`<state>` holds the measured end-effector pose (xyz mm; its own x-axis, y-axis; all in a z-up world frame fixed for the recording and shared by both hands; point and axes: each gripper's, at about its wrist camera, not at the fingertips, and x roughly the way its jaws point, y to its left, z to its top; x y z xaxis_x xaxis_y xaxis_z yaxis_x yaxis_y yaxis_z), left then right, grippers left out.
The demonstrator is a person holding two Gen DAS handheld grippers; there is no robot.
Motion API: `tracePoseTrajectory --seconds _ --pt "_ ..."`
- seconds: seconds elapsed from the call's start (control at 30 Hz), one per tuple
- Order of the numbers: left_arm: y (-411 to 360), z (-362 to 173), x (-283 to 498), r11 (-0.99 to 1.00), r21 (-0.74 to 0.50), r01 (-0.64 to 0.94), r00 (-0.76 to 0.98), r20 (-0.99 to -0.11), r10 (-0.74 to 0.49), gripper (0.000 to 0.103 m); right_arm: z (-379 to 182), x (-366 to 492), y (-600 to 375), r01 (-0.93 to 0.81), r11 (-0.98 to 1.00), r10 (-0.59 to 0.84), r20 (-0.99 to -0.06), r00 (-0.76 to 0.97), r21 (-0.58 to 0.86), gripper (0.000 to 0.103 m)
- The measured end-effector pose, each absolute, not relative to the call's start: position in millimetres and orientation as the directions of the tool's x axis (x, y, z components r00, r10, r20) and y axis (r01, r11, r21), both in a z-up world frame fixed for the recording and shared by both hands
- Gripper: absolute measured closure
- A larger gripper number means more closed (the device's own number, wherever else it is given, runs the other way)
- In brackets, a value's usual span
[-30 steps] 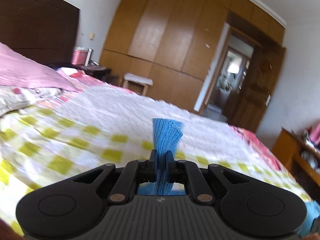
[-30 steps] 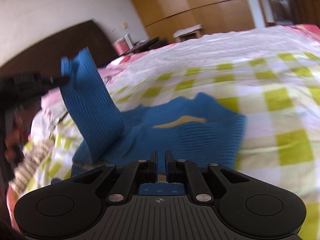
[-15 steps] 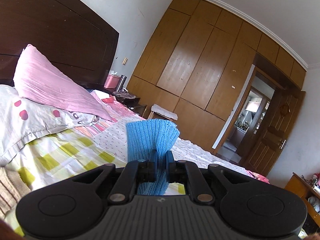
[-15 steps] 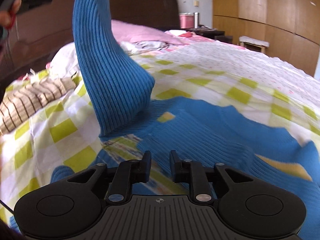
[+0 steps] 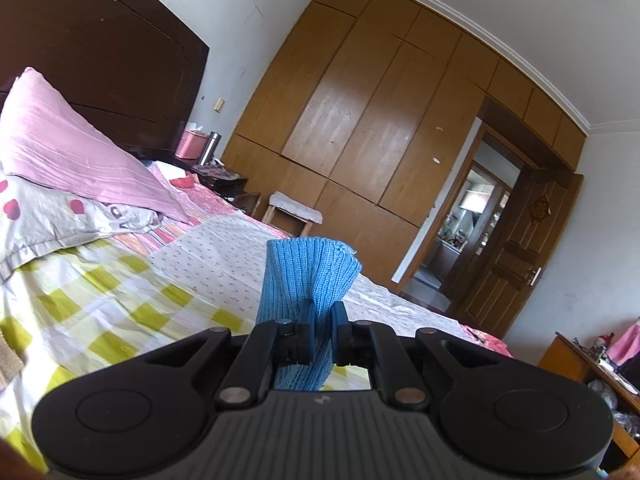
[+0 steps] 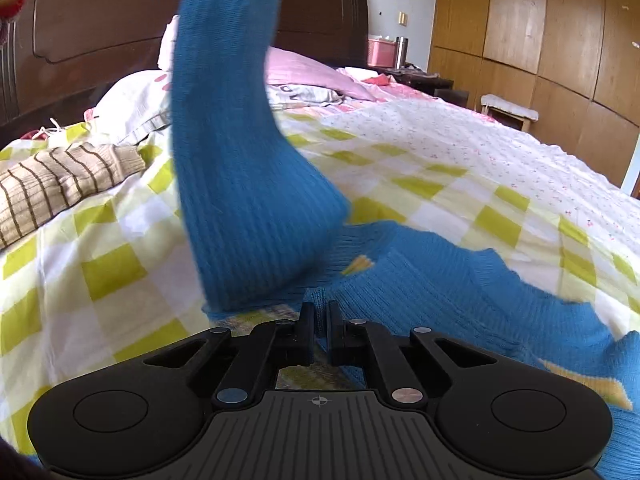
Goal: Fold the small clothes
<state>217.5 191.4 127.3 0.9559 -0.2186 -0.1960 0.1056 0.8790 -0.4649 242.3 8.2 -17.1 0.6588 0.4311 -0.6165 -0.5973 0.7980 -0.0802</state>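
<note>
Right wrist: raised blue sleeve (image 6: 240,152) hides pillows (image 6: 132,104), striped knit (image 6: 52,184) beside

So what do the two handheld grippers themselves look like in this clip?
Both match: the left gripper and right gripper have matte black bodies with ribbed grey centre plates, two round side discs, silver pivot pins and short black fingers. A small logo sits at each plate's top. No cables or sleeves are clearly visible.

We see a ribbed blue sweater (image 6: 256,184) with a yellow patch past our black fingers (image 6: 308,332). The bed cover (image 6: 120,264) beneath it is checked yellow-green and white. Left of the fingers lies a beige garment (image 6: 52,188) with brown stripes; beyond them, a pink pillow (image 5: 68,152).
</note>
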Motion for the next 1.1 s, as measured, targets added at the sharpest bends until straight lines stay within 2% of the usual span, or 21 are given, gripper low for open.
tracePoseTrajectory --seconds 0.13,0.27,0.37,0.47,0.5,0.63,0.8,0.93,1.1 --pt "172.3 124.3 215.9 0.873 -0.460 0.159 0.938 -0.205 -0.279 0.088 -15.7 238.0 -2.9 -0.586 0.807 0.426 -0.621 0.658 -0.067 0.093" --pt "145.2 114.8 222.7 0.834 -0.504 0.224 0.907 -0.206 -0.368 0.088 4.6 235.9 -52.9 -0.501 0.855 0.476 -0.588 0.654 0.134 0.089" --pt "106.7 104.1 231.1 0.787 -0.533 0.311 0.859 -0.195 -0.472 0.088 15.2 230.2 -100.4 -0.389 0.894 0.443 -0.574 0.689 0.224 0.087" --pt "50.0 88.4 231.1 0.759 -0.483 0.437 0.766 -0.244 -0.595 0.087 17.3 222.4 -147.4 -0.280 0.921 0.388 -0.587 0.710 0.270 0.085" --pt "31.5 82.0 229.3 0.762 -0.450 0.465 0.735 -0.282 -0.616 0.082 16.7 220.2 -163.6 -0.241 0.928 0.369 -0.596 0.714 0.286 0.085" --pt "-4.6 57.2 220.3 0.821 -0.316 0.476 0.714 -0.405 -0.571 0.068 9.2 212.0 -212.6 -0.120 0.927 0.327 -0.609 0.722 0.355 0.085" --pt "21.4 40.0 204.2 0.868 -0.278 0.411 0.727 -0.475 -0.497 0.060 -5.0 212.5 -242.6 -0.054 0.886 0.354 -0.596 0.721 0.461 0.078" --pt "53.8 26.8 204.8 0.908 -0.252 0.335 0.745 -0.519 -0.419 0.059 -10.3 216.4 -245.7 -0.029 0.887 0.333 -0.595 0.732 0.462 0.078" --pt "72.9 11.1 210.4 0.934 -0.224 0.280 0.758 -0.545 -0.358 0.059 -10.3 219.3 -236.7 -0.048 0.927 0.289 -0.625 0.725 0.372 0.078"
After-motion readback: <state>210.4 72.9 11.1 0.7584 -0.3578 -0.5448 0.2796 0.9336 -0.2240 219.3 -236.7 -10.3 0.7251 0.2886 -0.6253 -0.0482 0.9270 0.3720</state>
